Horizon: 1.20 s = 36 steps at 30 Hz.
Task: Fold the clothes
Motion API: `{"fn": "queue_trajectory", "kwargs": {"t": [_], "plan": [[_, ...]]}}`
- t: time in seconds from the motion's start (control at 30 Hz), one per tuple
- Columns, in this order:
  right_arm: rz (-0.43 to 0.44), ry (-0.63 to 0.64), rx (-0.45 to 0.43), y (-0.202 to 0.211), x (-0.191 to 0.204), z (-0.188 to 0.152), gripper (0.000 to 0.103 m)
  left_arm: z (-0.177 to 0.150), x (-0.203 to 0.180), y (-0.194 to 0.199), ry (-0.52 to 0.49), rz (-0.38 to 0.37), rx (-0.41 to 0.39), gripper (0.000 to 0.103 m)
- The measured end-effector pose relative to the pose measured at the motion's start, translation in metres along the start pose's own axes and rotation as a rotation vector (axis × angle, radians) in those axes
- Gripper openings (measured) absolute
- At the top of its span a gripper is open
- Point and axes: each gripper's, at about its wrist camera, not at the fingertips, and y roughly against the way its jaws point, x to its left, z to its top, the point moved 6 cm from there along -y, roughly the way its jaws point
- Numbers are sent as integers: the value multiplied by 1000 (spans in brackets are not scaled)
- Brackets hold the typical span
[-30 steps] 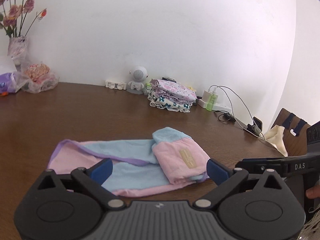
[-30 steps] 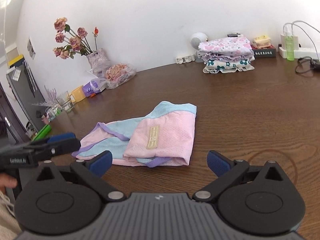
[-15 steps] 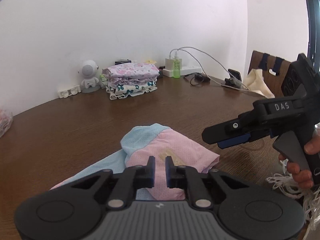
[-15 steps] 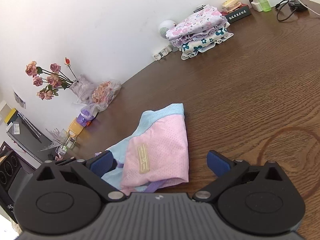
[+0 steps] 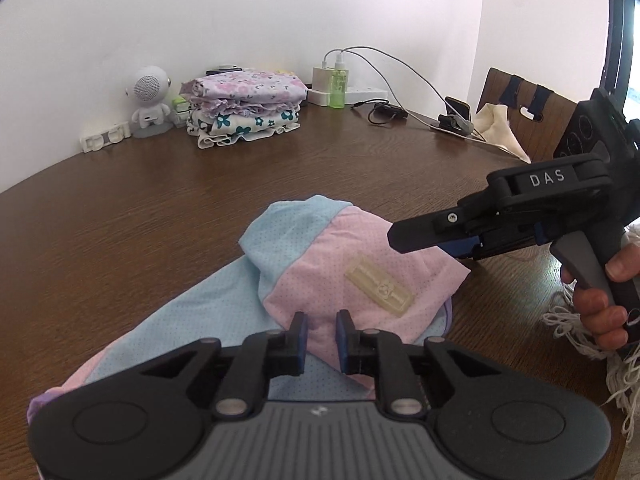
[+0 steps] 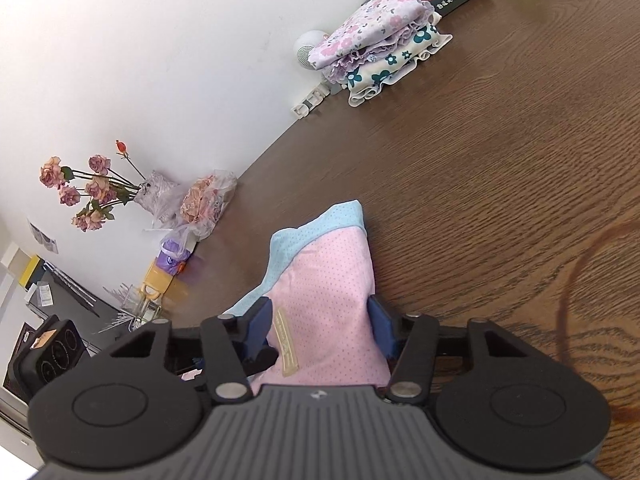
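Observation:
A pink and light-blue garment (image 5: pixel 360 248) lies partly folded on the brown table (image 5: pixel 160 208), with a pink flap and its beige label on top. My left gripper (image 5: pixel 320 332) sits at the near edge of that flap. Its jaws stand narrow with pink cloth pinched between the pads, and they are opening slightly. My right gripper (image 5: pixel 400 240), held by a hand (image 5: pixel 600 308), comes in from the right over the flap's far corner. In the right wrist view the right gripper (image 6: pixel 320 320) is rolled, and its jaws are closing with the garment's (image 6: pixel 328 280) pink fold between the blue pads.
A stack of folded floral clothes (image 5: pixel 244 116) stands by the wall, beside a small white robot figure (image 5: pixel 150 96). A power strip, a green bottle (image 5: pixel 338 88) and cables lie to the back right. A chair (image 5: pixel 520 120) stands at the table's right edge. Flowers in a vase (image 6: pixel 156 192) are far left.
The left gripper went from wide open to nearly shut and moved in onto the pink flap. The right gripper rolled, came down over the fold, and its jaws narrowed.

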Motion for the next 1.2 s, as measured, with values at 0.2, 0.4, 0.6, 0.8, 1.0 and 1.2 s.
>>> {"fn": "queue_trajectory", "kwargs": {"t": [0.2, 0.4, 0.6, 0.8, 1.0, 1.2], "plan": [[-3, -42, 13, -3, -9, -2, 25, 1, 6, 0, 30, -27, -10, 17], [-9, -41, 28, -5, -11, -1, 18, 2, 4, -1, 26, -14, -5, 17], [-8, 58, 16, 17, -4, 5, 10, 10, -22, -10, -10, -2, 7, 16], [-87, 171, -30, 61, -9, 17, 10, 27, -73, -36, -33, -56, 6, 16], [-200, 488, -21, 93, 26, 23, 10, 39, -112, -57, 7, -131, -32, 23], [-253, 741, 58, 70, 64, 4, 10, 28, -94, -25, 90, -116, -61, 48]]}}
